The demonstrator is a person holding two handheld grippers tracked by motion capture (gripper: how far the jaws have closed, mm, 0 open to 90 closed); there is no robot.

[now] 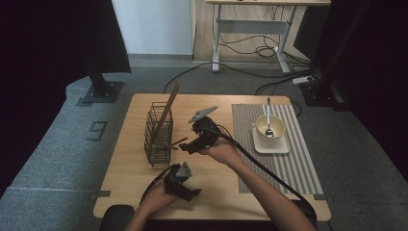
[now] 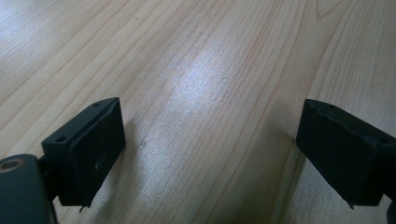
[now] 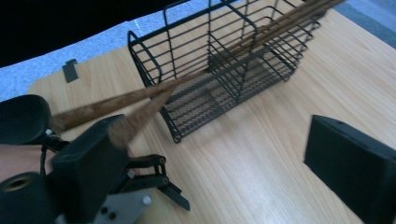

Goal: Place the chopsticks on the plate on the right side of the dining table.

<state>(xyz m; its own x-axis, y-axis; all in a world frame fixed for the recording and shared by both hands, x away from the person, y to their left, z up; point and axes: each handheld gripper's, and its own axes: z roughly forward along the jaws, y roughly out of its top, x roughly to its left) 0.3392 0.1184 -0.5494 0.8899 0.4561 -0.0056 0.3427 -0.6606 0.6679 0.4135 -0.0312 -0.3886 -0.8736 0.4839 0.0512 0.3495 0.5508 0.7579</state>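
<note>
A black wire basket [image 1: 158, 134] stands on the wooden table [image 1: 130, 183], left of centre. One brown chopstick [image 1: 168, 108] leans upright in it. A second chopstick [image 1: 177, 143] pokes out of its side towards my right gripper [image 1: 185, 147]. In the right gripper view, the basket [image 3: 224, 60] lies ahead and both chopsticks [image 3: 187, 84] run from it across the left jaw. The right gripper [image 3: 219, 163] is open, its jaws wide apart. My left gripper [image 1: 192, 192] rests near the front edge, open over bare wood [image 2: 210, 149], with nothing between its jaws.
A striped placemat [image 1: 298, 163] covers the right side of the table. On it sits a square plate [image 1: 284, 148] with a cream bowl [image 1: 274, 122] holding a spoon [image 1: 268, 110]. A dark rounded object [image 1: 115, 214] sits at the near left edge.
</note>
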